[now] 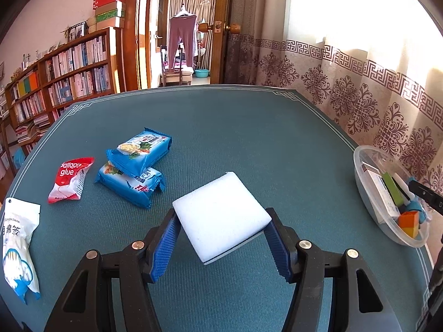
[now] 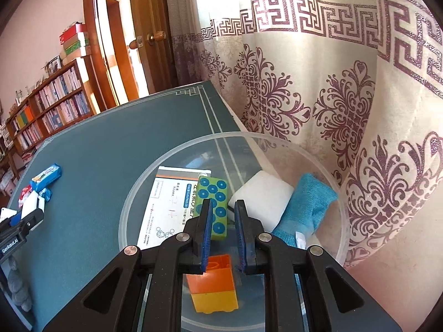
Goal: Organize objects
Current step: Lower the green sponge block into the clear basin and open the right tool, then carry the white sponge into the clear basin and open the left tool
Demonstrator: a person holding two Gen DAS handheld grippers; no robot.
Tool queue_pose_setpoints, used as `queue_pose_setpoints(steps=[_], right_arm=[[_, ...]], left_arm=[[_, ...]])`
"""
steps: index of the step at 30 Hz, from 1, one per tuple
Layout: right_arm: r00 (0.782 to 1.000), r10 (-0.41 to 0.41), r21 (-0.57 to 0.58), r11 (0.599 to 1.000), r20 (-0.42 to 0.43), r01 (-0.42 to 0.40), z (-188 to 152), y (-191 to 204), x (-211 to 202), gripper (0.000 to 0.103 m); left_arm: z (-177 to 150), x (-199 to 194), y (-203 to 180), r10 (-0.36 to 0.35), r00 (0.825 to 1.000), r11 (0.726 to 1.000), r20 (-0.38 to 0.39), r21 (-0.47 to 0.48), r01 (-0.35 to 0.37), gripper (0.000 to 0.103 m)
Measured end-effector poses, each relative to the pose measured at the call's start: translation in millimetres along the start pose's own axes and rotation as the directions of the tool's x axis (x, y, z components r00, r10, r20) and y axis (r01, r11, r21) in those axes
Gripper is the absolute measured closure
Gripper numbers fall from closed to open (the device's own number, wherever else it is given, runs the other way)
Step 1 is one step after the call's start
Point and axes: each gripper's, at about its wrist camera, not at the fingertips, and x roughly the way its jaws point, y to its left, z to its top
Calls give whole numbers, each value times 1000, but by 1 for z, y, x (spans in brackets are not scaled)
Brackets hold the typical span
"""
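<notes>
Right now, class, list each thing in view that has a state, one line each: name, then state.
Left gripper: jaws shut on the white sponge.
White sponge: held above the table, tilted.
Right gripper: jaws shut, empty, over the clear bowl.
Clear bowl: uncovered, partly filled.
Two blue snack packs: sealed, one stacked on the other.
Balloon glue packet: lying flat.

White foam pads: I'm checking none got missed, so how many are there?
2: one white foam pad gripped by the left gripper, one inside the clear bowl. Others may be hidden.
</notes>
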Motion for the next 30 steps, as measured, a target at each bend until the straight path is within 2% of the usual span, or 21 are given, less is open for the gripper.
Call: queue_pose_setpoints(steps=[7, 14, 30], right_arm=[[1000, 15, -7, 1000, 20, -15, -7, -4, -18, 86], [999, 35, -13, 999, 15, -35, -16, -11, -24, 86], [997, 65, 14, 998, 35, -65, -16, -32, -32, 86]], left_arm=[[-3, -3, -33, -68, 997, 995, -25, 65, 69, 39], [5, -3, -79, -151, 987, 979, -48, 134, 156, 39], [20, -5, -185, -299, 952, 902, -59, 308, 303, 36]])
